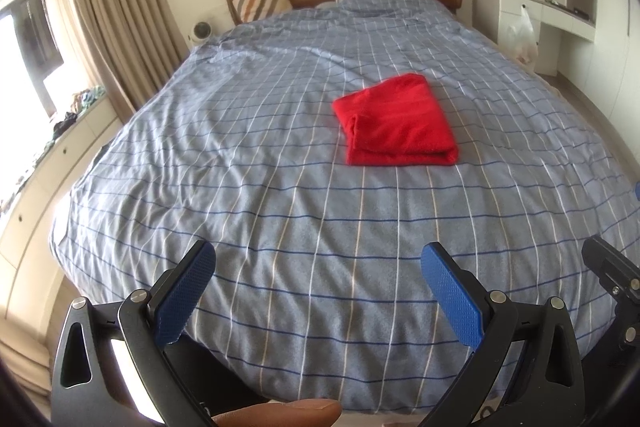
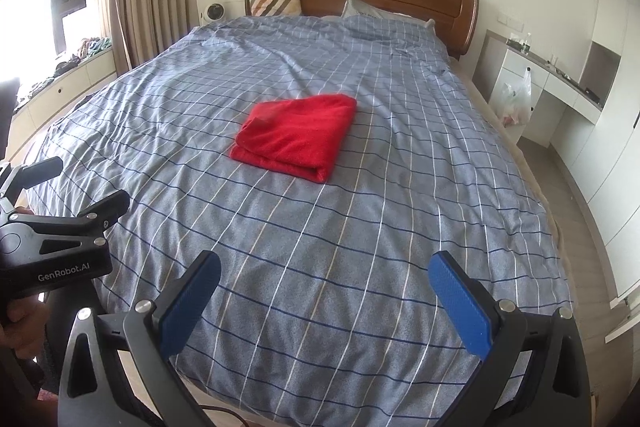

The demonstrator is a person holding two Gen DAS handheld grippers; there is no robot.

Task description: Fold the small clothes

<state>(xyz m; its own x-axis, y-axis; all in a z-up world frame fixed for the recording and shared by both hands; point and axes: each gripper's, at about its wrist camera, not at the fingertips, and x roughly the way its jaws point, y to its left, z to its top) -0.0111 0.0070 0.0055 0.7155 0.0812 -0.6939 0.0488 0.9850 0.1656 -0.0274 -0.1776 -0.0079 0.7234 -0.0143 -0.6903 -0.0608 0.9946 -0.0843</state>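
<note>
Left wrist view: left gripper [image 1: 318, 259] held above the foot of the bed, jaws spread wide, nothing between the blue pads [image 1: 182, 297]. Red cloth [image 1: 396, 121] lies on the blue checked duvet [image 1: 260, 147], well ahead and a little right of centre. It is already a compact rectangle, with stacked layers showing along its near edge. A thumb [image 1: 280, 415] shows at the bottom rim. Part of the right gripper [image 1: 612, 281] juts in at the right edge.

Right wrist view: right gripper [image 2: 324, 273] also above the foot of the bed, jaws wide apart and empty. Red cloth [image 2: 298, 137] sits near the middle of the duvet [image 2: 400, 207], well apart from both tools, its folded corner pointing toward the camera. The left gripper [image 2: 76, 183] appears at the left edge, open, in a hand [image 2: 20, 323].

Judgement: the folding of this piece looks done or nearly so; both tools stand off. If another fold is wanted, the next move calls for a long reach forward and a pinch on the two near corners together. Otherwise, move on to another garment; none is clearly visible on the bed.
</note>
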